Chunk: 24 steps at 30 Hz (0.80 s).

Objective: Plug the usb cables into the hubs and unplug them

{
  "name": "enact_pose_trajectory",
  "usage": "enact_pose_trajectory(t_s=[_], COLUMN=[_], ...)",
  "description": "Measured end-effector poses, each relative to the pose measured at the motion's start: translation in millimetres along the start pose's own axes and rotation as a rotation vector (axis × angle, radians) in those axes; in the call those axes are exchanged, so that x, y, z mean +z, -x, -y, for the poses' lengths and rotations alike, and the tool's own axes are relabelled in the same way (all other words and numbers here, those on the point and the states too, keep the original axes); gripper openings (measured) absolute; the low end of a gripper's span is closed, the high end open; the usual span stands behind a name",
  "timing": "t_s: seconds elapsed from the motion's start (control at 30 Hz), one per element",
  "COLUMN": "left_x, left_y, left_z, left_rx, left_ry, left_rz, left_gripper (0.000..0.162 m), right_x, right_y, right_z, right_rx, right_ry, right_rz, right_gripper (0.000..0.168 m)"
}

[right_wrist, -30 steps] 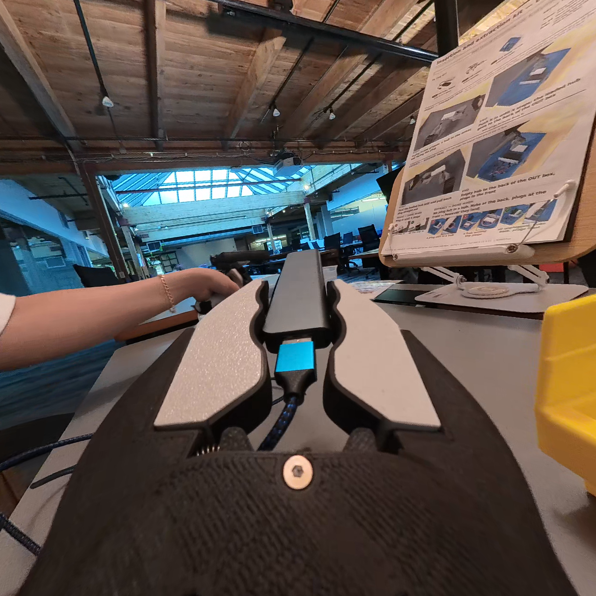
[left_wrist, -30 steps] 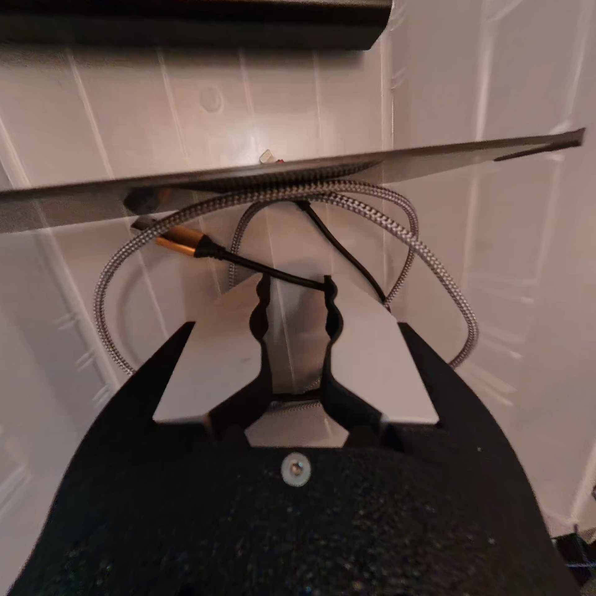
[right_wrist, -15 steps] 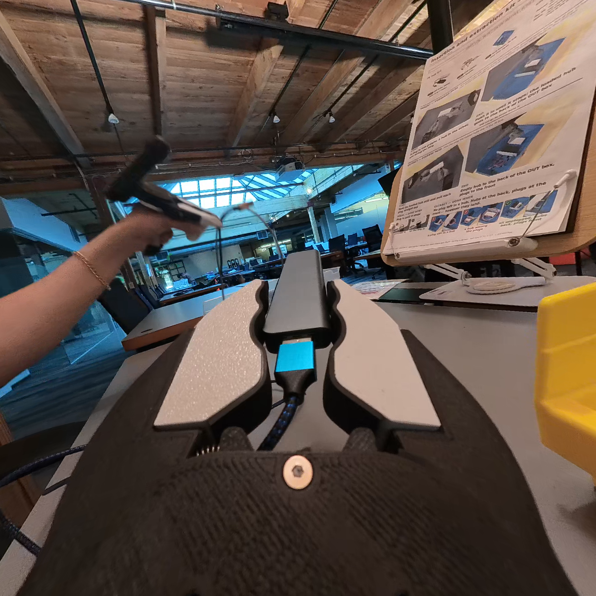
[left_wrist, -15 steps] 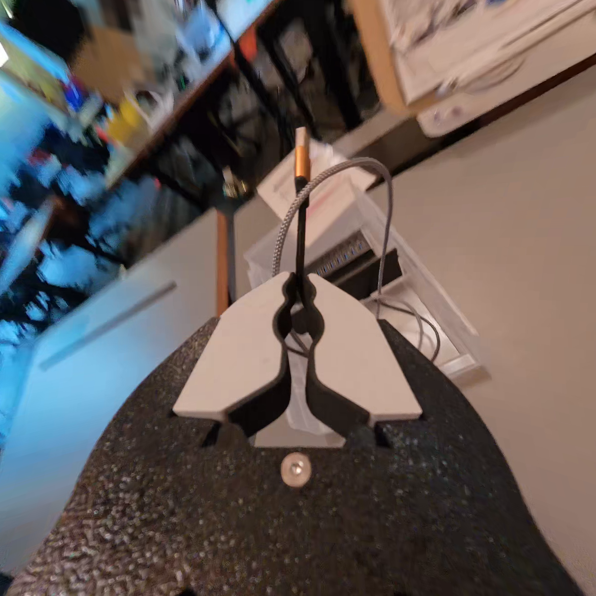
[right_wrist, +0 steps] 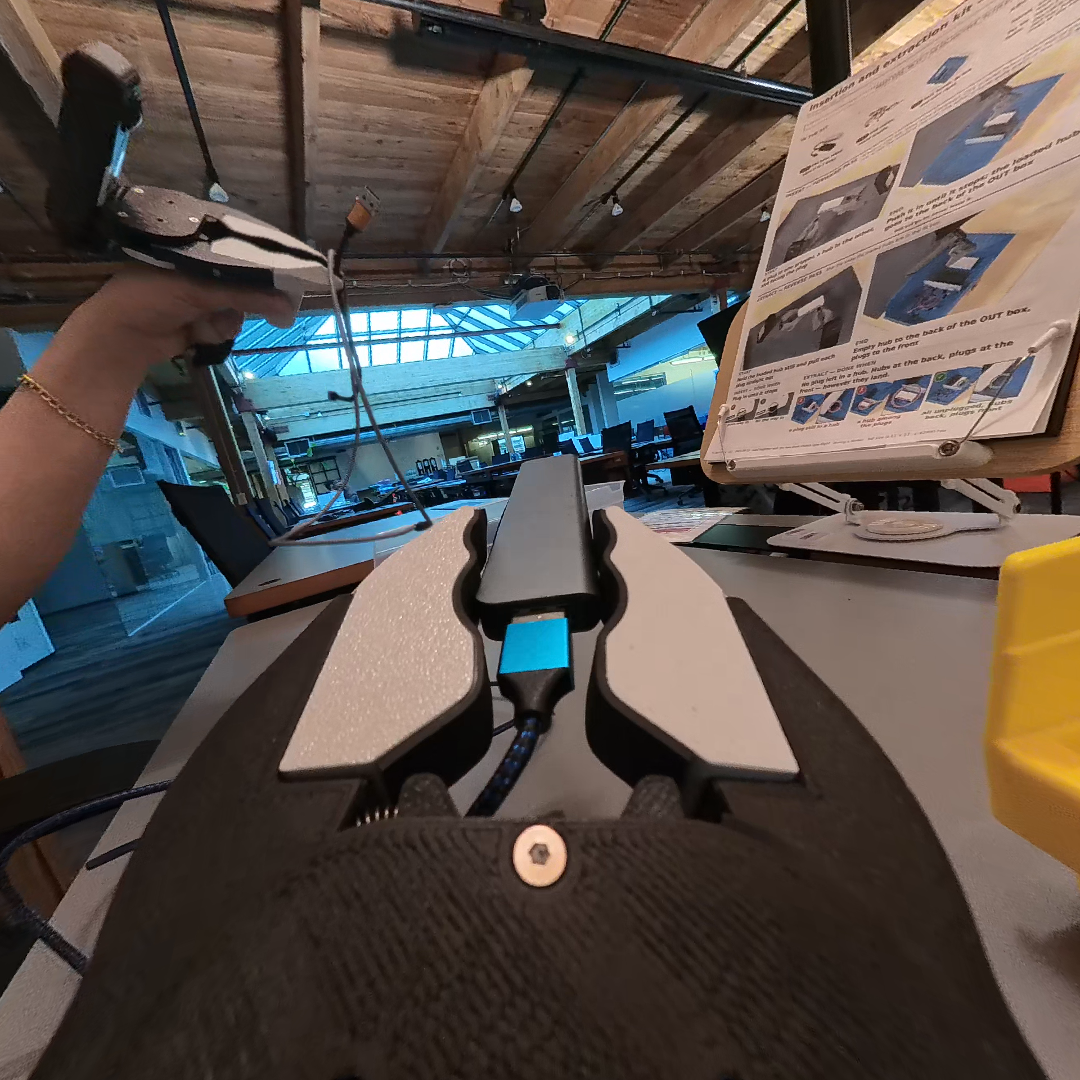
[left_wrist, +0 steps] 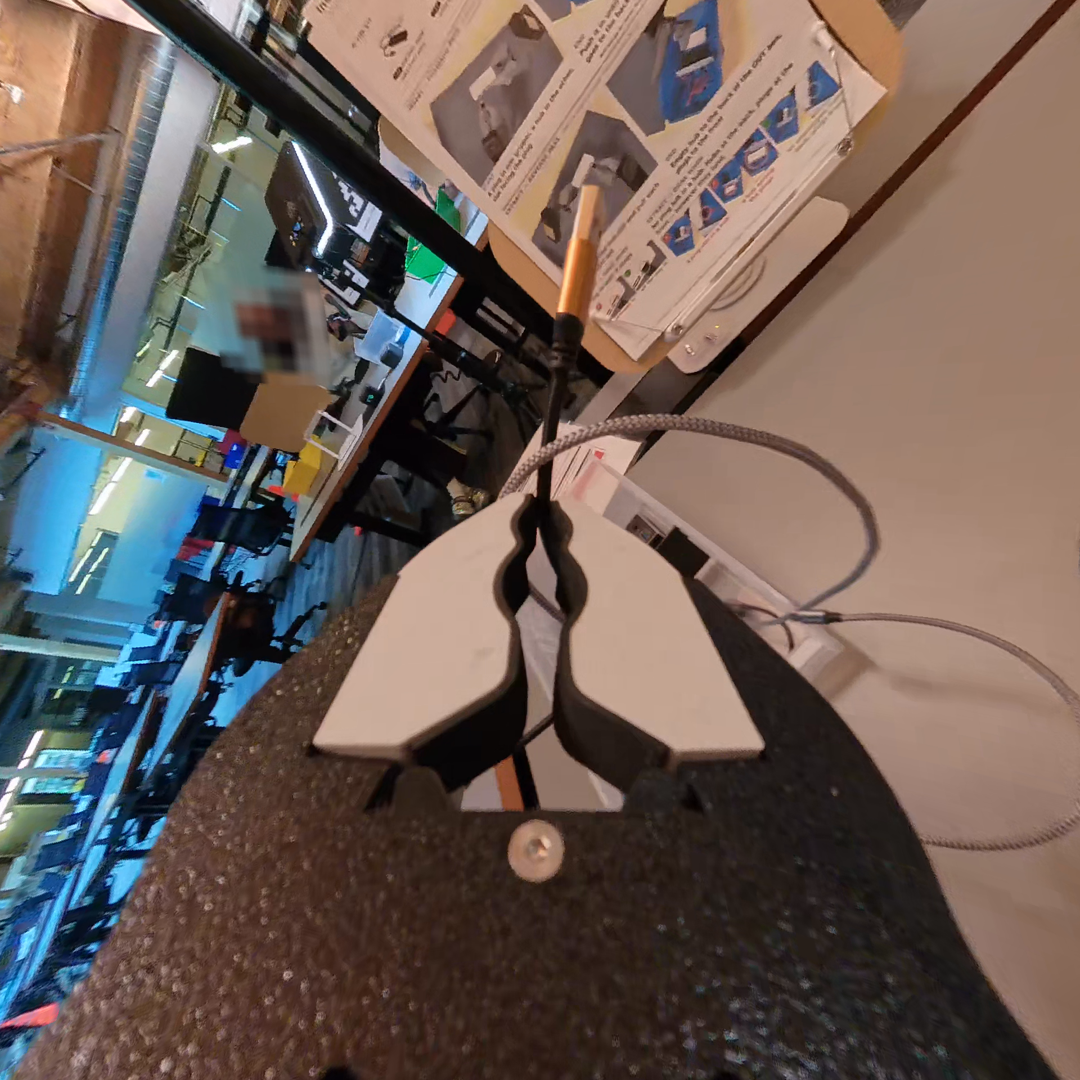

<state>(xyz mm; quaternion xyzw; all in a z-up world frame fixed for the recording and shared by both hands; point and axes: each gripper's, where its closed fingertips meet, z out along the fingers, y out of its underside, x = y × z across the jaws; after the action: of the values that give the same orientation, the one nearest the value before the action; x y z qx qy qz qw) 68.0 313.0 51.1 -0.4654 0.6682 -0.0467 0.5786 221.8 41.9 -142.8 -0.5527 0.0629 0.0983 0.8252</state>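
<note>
open table (right_wrist: 876, 643) ahead, yellow bin (right_wrist: 1034, 689) right, document stand (right_wrist: 911, 280) behind

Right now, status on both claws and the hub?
Left claw shut on gold-plug cable, raised, plug free. Right claw shut on hub, blue plug seated. Nothing between them.

Left hand-held gripper (left_wrist: 540, 514): black speckled body; two pale grey finger plates with wavy black inner edges; one silver hex screw at centre.
Right hand-held gripper (right_wrist: 539, 561): black textured body; two grey pebbled plates; one silver hex screw; a small spring showed.
Person's wrist (right_wrist: 64, 409): wore a thin gold chain bracelet.
</note>
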Motion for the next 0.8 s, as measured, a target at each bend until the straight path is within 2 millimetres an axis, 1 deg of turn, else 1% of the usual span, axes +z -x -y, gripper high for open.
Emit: enact_pose_trajectory(t_s=[0.07, 0.23, 0.33, 0.4, 0.43, 0.5, 0.57, 0.63, 0.7, 0.8], left_x=[3.5, 17.5, 35.3, 50.8, 60.4, 82.3, 104.1, 120.5, 131.4, 141.5], left_y=[2.9, 19.1, 24.1, 28.2, 27.0, 20.6, 6.0, -12.5, -29.2, -50.5], left_z=[-3.3, -10.1, -19.7, -31.2, -40.5, -65.1, -91.6, -118.5, -143.5, -178.5], left_rx=[0.011, 0.01, 0.014, 0.034, 0.046, 0.081, 0.118, 0.111, 0.109, 0.134], left_ry=[0.033, 0.054, 0.084, 0.128, 0.166, 0.258, 0.322, 0.382, 0.436, 0.513], left_rz=[0.008, 0.05, 0.0, -0.038, -0.08, -0.173, -0.279, -0.374, -0.438, -0.504], left_gripper=[0.003, 0.003, 0.003, 0.003, 0.003, 0.003, 0.003, 0.003, 0.003, 0.003], right_x=[0.0, 0.1, 0.4, 0.5, 0.4, 0.4, 0.5, 0.6, 0.7, 1.3], right_y=[1.1, 3.3, 3.4, 3.2, 3.0, 2.8, 3.3, 3.3, 3.7, 4.8], right_z=[-0.4, -1.1, -1.5, -1.5, -1.5, -1.5, -1.7, -1.7, -1.9, -2.5], right_rx=[-0.006, -0.017, -0.015, -0.012, -0.01, -0.007, -0.006, -0.008, -0.009, -0.009], right_ry=[0.004, 0.01, 0.014, 0.014, 0.014, 0.014, 0.015, 0.016, 0.017, 0.023], right_rz=[0.002, 0.007, 0.01, 0.01, 0.01, 0.011, 0.014, 0.013, 0.015, 0.024], right_gripper=[0.036, 0.036, 0.035, 0.035, 0.035, 0.035, 0.035, 0.035, 0.035, 0.035])
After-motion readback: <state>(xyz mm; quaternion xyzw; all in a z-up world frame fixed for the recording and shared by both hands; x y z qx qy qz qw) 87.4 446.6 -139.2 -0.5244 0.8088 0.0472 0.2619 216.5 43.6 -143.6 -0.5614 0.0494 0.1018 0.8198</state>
